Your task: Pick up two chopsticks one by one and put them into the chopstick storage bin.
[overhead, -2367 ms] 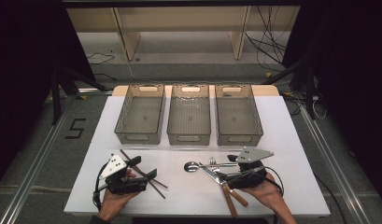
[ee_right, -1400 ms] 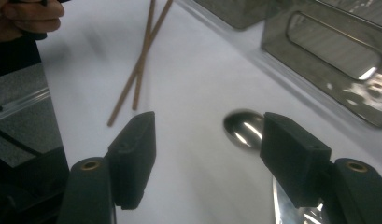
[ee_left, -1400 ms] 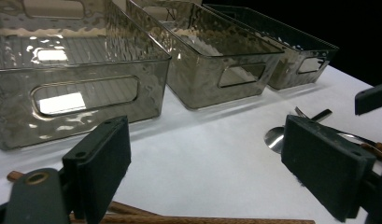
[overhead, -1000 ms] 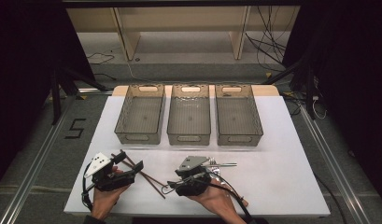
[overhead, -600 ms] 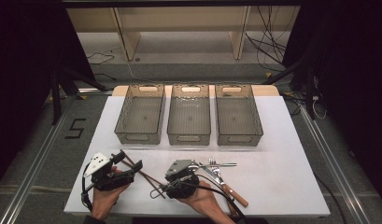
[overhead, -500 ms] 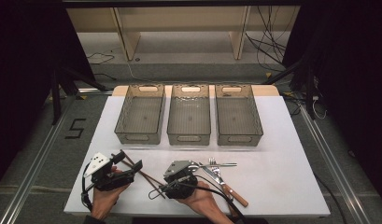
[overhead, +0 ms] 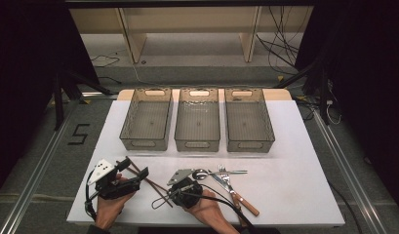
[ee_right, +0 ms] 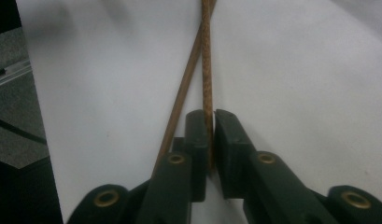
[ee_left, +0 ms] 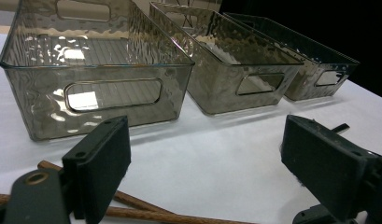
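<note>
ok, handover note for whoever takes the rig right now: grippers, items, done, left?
Right gripper: jaws have just closed, now shut on one chopstick; the second chopstick lies loose beside it on the table.
Left gripper: open, holding nothing, by the chopsticks' far ends.
Spoon, fork and knife lie to the right.
Done: nothing binned; all three bins are empty.
Left: probably lift the chopstick and sort everything into bins.
</note>
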The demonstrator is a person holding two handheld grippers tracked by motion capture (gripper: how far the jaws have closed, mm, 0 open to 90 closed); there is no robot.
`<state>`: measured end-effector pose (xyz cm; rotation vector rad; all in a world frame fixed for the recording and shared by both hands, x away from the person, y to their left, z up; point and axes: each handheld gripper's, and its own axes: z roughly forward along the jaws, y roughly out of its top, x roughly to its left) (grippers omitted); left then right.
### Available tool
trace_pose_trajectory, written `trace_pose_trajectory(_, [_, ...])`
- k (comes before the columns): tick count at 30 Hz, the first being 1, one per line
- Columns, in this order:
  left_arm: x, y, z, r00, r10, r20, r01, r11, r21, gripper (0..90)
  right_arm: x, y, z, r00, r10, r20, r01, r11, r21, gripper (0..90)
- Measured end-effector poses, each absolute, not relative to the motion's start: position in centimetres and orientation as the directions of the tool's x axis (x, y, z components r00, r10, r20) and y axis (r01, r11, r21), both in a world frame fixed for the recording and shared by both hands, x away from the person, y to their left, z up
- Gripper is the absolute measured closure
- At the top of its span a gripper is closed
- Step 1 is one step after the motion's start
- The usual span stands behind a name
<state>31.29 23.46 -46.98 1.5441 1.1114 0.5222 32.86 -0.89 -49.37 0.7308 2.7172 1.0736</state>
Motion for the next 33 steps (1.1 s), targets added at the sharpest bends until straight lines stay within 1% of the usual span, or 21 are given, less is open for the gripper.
trace_pose_trajectory(7, [31.3,23.5,-47.0,0.457,0.859,-0.229,0.371,0.049,0.927,15.4,32.7,-1.0,-49.1,-0.872,0.485,0.070,0.398,0.617,0.679,86.3])
trace_pose_trajectory(12, [31.3,23.6,-46.9,0.450,0.863,-0.232,0.371,0.055,0.927,15.4,32.6,-1.3,-48.7,-0.876,0.477,0.067,0.385,0.610,0.693,86.6])
trace_pose_trajectory(19, [31.2,23.9,-46.7,0.419,0.869,-0.264,0.367,0.104,0.925,15.4,32.6,-2.0,-47.9,-0.876,0.478,0.062,0.371,0.585,0.721,86.6])
trace_pose_trajectory(24, [31.0,24.2,-46.2,0.377,0.869,-0.320,0.373,0.174,0.911,15.3,32.7,-2.9,-47.1,-0.872,0.486,0.052,0.356,0.557,0.750,86.6])
trace_pose_trajectory(28, [31.0,24.2,-45.5,0.354,0.852,-0.386,0.399,0.236,0.886,15.3,32.6,-3.9,-46.1,-0.868,0.494,0.050,0.344,0.526,0.778,86.6])
trace_pose_trajectory(31, [31.1,24.0,-45.1,0.348,0.818,-0.458,0.433,0.293,0.853,15.4,32.5,-5.1,-45.0,-0.861,0.507,0.046,0.329,0.485,0.810,86.6])
trace_pose_trajectory(33, [31.2,23.7,-44.9,0.354,0.797,-0.490,0.455,0.311,0.835,15.5,32.4,-5.4,-44.7,-0.860,0.508,0.045,0.324,0.476,0.817,86.6])
